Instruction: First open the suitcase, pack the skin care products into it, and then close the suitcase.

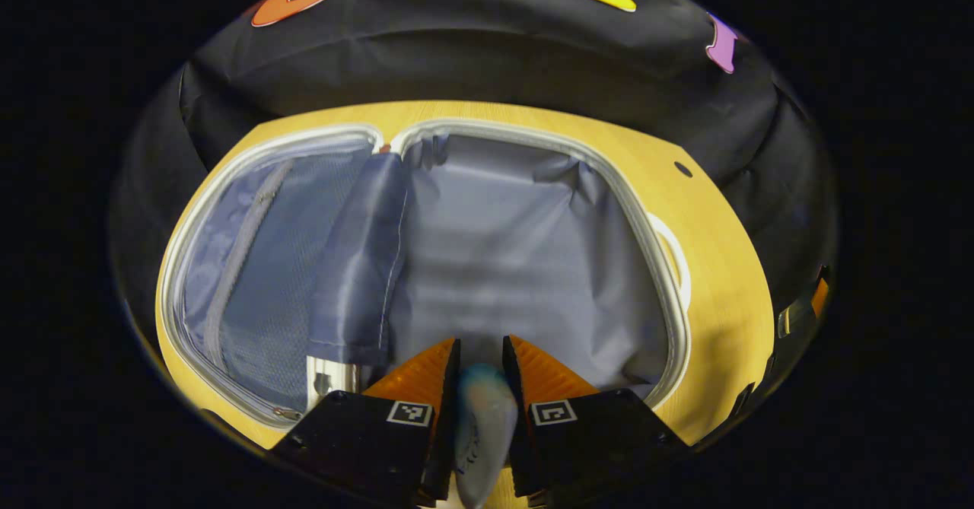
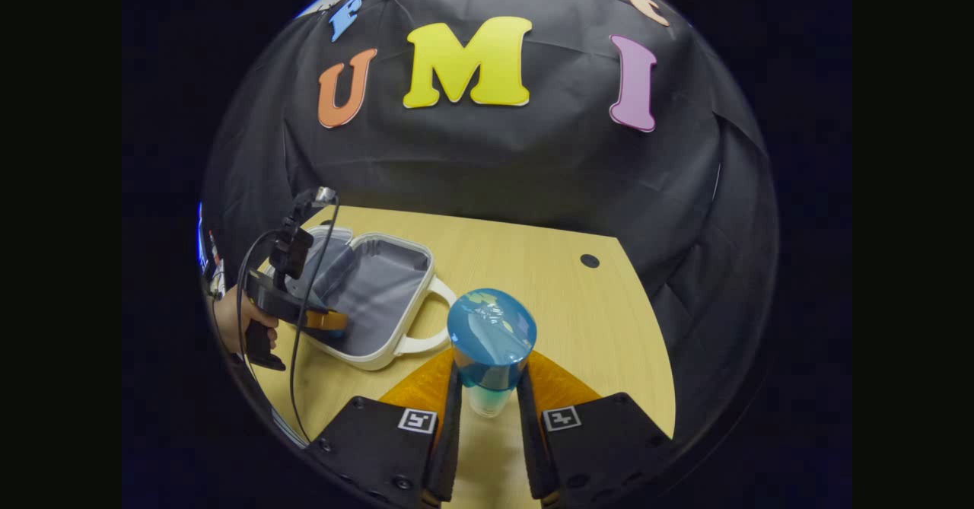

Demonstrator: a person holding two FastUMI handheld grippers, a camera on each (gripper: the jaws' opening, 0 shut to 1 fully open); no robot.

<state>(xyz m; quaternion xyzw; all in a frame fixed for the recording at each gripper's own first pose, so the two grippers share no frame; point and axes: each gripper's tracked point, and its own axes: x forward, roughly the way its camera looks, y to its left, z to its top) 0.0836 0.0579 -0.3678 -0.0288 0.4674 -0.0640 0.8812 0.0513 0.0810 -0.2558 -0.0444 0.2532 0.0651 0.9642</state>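
While the suitcase (image 1: 533,235) lies open on the wooden tabletop (image 1: 723,250), its grey-lined halves are seen spread flat, with a zipped mesh panel (image 1: 251,281) on one side and a loose fabric flap (image 1: 358,258) between them. No product can be made out lying inside either half. A pale tube with a teal end (image 1: 481,425) is gripped between both fingers of the left claw (image 1: 481,364), held over the near edge of the lined compartment. A blue-capped bottle (image 2: 491,349) is clamped by the right claw (image 2: 488,387) above the tabletop, well apart from the suitcase's white handle (image 2: 430,319).
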